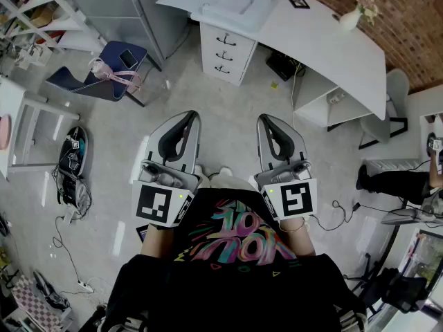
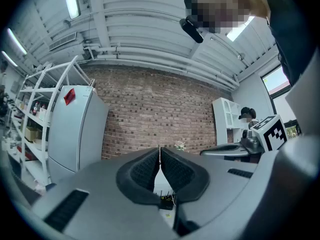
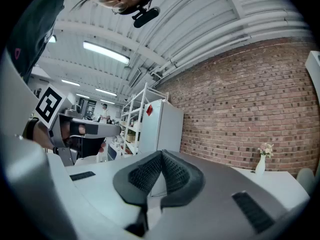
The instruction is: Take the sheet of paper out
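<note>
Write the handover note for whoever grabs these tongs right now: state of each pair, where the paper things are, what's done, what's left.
Left tongs: shut, empty, held level in front of the body.
Right tongs: shut, empty, level beside the left pair.
Things: the white desk stands ahead, touched by neither pair. A flat white stack lies on its top. The drawer unit under it has its drawers closed. I cannot tell which of them holds the sheet.
Done: nothing that shows; no paper taken.
Left: step to the desk, find the sheet (probably in that stack) and take it out.

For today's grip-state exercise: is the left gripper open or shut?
Shut: on the left gripper the jaws touch at the tips, nothing between them.
</note>
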Motion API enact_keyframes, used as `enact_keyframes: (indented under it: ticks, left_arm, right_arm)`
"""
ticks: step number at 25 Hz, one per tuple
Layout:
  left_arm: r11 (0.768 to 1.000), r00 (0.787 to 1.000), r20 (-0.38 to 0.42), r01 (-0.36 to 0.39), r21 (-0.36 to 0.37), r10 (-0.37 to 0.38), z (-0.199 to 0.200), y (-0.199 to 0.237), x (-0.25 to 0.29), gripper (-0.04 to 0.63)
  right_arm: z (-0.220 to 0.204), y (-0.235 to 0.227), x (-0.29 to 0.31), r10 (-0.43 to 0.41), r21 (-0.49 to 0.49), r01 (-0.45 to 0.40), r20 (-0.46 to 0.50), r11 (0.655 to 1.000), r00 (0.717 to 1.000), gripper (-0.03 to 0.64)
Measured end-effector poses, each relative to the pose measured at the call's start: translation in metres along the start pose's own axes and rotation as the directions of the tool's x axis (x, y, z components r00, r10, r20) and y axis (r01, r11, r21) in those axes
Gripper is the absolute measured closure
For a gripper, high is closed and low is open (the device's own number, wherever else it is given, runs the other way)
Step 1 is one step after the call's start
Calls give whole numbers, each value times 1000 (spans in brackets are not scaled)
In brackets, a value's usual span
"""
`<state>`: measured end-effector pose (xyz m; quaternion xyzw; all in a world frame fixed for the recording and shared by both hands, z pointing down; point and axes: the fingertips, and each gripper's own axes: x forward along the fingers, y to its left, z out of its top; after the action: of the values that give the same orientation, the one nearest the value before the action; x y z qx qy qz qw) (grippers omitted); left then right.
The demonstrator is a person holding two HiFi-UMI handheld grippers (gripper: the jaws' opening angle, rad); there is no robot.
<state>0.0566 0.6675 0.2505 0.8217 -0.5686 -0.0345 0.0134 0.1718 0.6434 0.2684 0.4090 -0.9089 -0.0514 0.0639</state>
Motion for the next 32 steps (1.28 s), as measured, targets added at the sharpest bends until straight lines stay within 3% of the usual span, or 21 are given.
enact_keyframes:
  ticks: [11, 17, 24, 32]
  left_arm:
    - [998, 998, 0, -58, 13, 58, -10, -16, 18, 566]
    - [997, 997, -13, -81, 7, 81, -19, -4, 44, 567]
    - [996, 996, -24, -92, -11, 91, -31, 43, 96, 567]
    - [996, 996, -15, -85, -13, 85, -21, 138, 185, 567]
  right_arm:
    - [-18, -30, -7, 31, -12, -31, -5, 999, 1000, 601]
    - [-34, -51, 12, 39, 17, -39, -26, 999, 999, 601]
    - [-39, -71, 74, 48, 29, -48, -22, 998, 999, 601]
    - [-34, -107, 190, 46, 7, -46, -52, 999, 998, 601]
